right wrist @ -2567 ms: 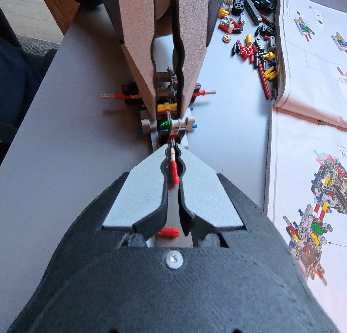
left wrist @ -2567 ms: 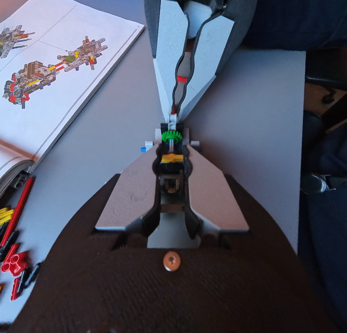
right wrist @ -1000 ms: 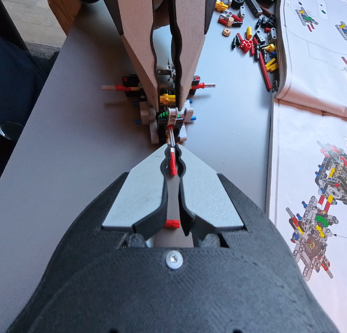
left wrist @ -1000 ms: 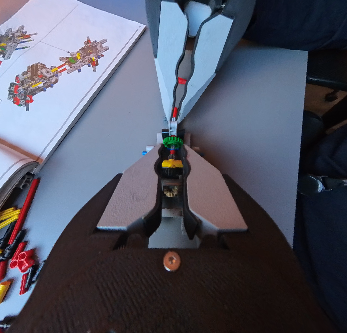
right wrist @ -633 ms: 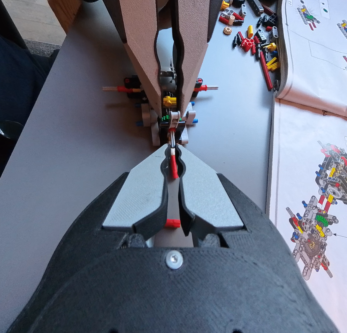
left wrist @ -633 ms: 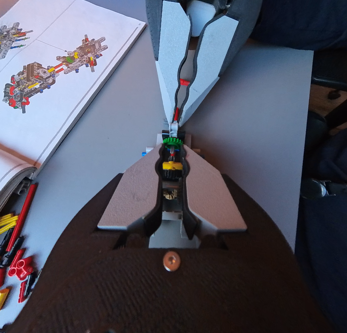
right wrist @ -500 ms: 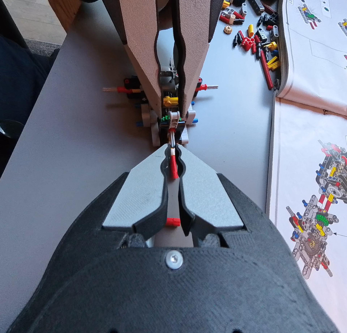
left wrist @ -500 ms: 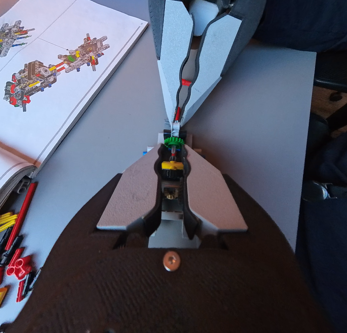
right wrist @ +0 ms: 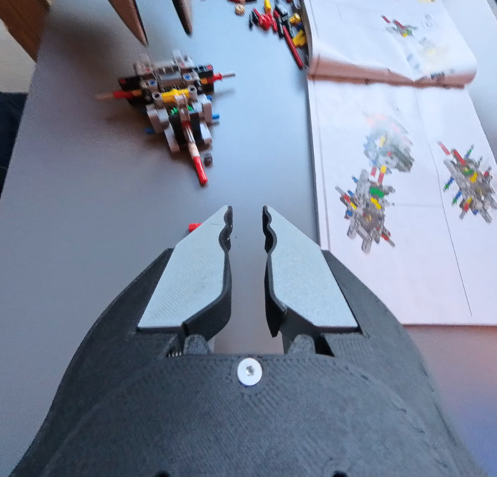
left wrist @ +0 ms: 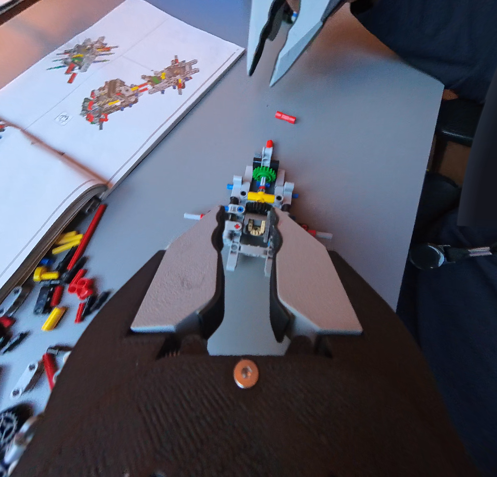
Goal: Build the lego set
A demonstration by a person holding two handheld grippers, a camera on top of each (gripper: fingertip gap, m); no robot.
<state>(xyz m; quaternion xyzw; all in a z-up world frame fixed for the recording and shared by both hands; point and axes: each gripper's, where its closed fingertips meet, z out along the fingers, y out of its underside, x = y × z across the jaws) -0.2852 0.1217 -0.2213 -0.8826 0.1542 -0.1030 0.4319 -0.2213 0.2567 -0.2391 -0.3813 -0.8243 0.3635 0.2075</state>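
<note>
In the left wrist view, the left gripper [left wrist: 246,213] is standing open over the grey table [left wrist: 349,168], its two fingers spread to either side of the near end of a small brick-built gear assembly [left wrist: 259,205]. The model is lying between the fingertips, yet whether the pads are pressing its sides I cannot tell; the right view is showing those fingers lifted clear of it. A green gear [left wrist: 264,172] is sitting on the model's far part, a yellow connector [left wrist: 260,196] is crossing it nearer, and a tan gear [left wrist: 256,226] is showing inside the frame. A short red pin [left wrist: 285,117] is lying alone on the table beyond the model. Farther still, the right gripper [left wrist: 262,77] is hanging above the table with its fingers parted and nothing between them. To the left an open instruction booklet [left wrist: 94,130] is lying flat, and loose red, yellow and black parts [left wrist: 64,275] are scattered by its near edge

In the right wrist view, the right gripper [right wrist: 247,208] is hovering with its jaws apart and bare, only table showing between the pads. The gear assembly [right wrist: 174,106] is resting on the table far ahead and to the left, well apart from these fingertips, with a red-tipped axle [right wrist: 197,165] sticking out toward the camera. The red pin [right wrist: 194,226] is peeping out just beside the left finger. The left gripper's fingers [right wrist: 126,11] are showing at the far top, above the model. The booklet [right wrist: 403,195] is filling the right side
</note>
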